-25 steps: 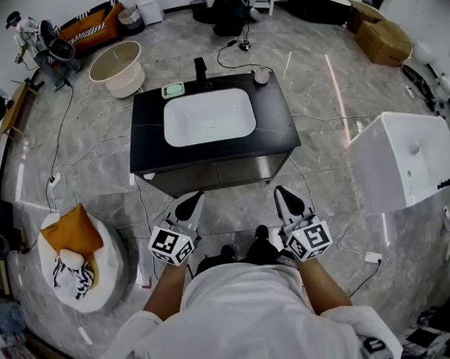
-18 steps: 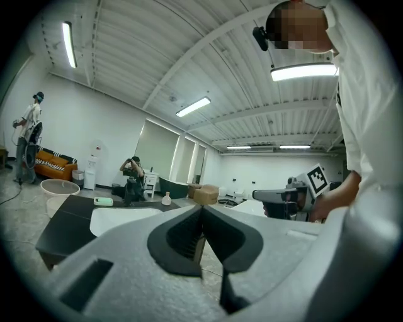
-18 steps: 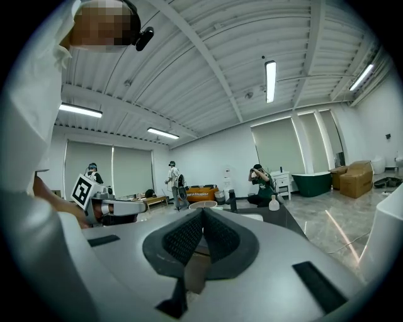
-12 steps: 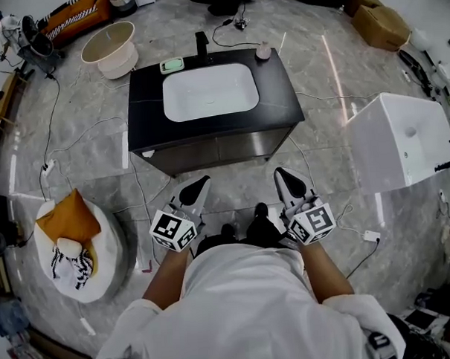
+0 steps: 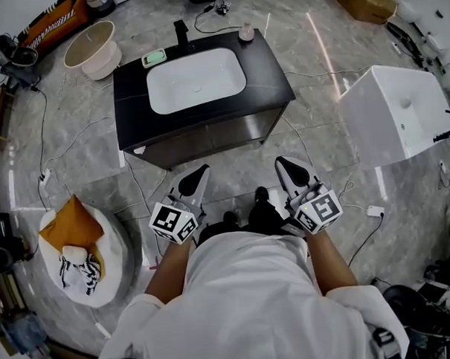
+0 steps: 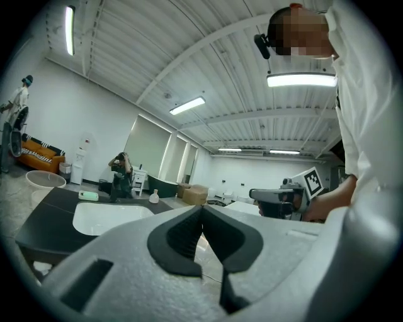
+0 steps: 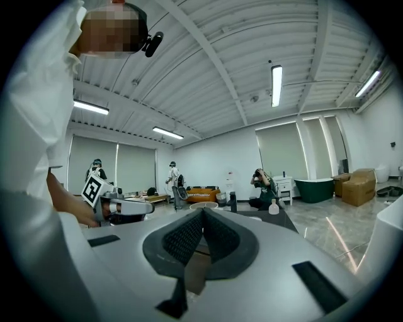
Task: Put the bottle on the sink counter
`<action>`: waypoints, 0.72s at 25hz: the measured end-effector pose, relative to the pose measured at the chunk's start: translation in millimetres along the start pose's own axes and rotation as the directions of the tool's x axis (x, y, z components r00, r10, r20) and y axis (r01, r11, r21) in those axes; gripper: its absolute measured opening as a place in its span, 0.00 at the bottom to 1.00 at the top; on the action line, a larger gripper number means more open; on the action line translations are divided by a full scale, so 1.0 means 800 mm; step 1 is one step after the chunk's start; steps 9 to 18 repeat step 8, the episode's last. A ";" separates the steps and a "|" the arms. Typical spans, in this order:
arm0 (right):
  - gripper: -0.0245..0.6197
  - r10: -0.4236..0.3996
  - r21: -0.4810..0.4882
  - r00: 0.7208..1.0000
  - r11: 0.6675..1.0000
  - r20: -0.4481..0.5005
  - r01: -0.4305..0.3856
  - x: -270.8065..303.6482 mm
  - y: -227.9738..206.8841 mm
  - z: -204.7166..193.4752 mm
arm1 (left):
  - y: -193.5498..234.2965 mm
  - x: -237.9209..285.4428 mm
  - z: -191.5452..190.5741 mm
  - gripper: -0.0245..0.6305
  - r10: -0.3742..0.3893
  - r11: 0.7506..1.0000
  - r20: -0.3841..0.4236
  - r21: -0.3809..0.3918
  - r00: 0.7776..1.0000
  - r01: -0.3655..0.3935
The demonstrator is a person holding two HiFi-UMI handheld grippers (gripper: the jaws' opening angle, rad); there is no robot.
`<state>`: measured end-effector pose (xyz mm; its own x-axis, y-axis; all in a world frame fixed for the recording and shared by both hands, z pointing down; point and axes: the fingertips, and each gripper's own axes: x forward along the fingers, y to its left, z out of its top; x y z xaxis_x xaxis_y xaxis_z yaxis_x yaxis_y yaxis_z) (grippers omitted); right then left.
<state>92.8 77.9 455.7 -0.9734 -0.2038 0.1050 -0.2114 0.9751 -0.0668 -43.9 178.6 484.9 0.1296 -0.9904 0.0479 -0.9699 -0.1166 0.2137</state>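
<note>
A small pale bottle (image 5: 246,33) stands on the back right corner of the black sink counter (image 5: 268,69), beside the white basin (image 5: 196,79). It also shows far off in the left gripper view as the bottle (image 6: 153,197) and in the right gripper view as the bottle (image 7: 274,207). My left gripper (image 5: 197,175) and right gripper (image 5: 286,166) are held side by side over the floor in front of the counter, well short of it. Both are shut with nothing between the jaws, as the left gripper (image 6: 202,208) and right gripper (image 7: 203,212) views show.
A green soap dish (image 5: 154,57) and a black faucet (image 5: 181,29) sit at the counter's back edge. A white tub unit (image 5: 397,119) stands to the right, a beige basin (image 5: 91,51) at the back left, a round cushion with orange cloth (image 5: 73,245) at left. Cables cross the floor.
The sink counter has slid up and to the left in the head view as the head turned. Both grippers keep their place in front of the body, still shut.
</note>
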 end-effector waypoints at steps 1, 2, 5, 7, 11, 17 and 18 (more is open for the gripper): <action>0.06 0.004 0.004 1.000 1.000 -0.003 -0.004 -0.001 0.001 -0.003 | -0.001 0.002 -0.004 0.06 -0.005 1.000 -0.003 -0.005 1.000 0.005; 0.06 0.007 0.005 1.000 1.000 -0.005 -0.007 -0.001 0.002 -0.005 | -0.002 0.005 -0.007 0.06 -0.009 1.000 -0.005 -0.010 1.000 0.009; 0.06 0.009 0.008 1.000 1.000 -0.008 -0.009 0.000 0.002 -0.009 | -0.003 0.012 -0.015 0.06 -0.023 0.999 -0.010 -0.026 1.000 0.023; 0.06 0.008 0.008 1.000 1.000 -0.012 -0.008 0.002 0.000 -0.011 | -0.004 0.017 -0.021 0.06 -0.034 0.999 -0.014 -0.035 0.999 0.034; 0.06 0.007 0.008 1.000 1.000 -0.014 -0.007 0.003 -0.001 -0.012 | -0.004 0.019 -0.024 0.06 -0.040 0.998 -0.016 -0.040 0.999 0.039; 0.06 0.007 0.008 1.000 1.000 -0.014 -0.007 0.003 -0.001 -0.012 | -0.004 0.019 -0.024 0.06 -0.040 0.998 -0.016 -0.040 0.999 0.039; 0.06 0.007 0.008 1.000 1.000 -0.014 -0.007 0.003 -0.001 -0.012 | -0.004 0.019 -0.024 0.06 -0.040 0.998 -0.016 -0.040 0.999 0.039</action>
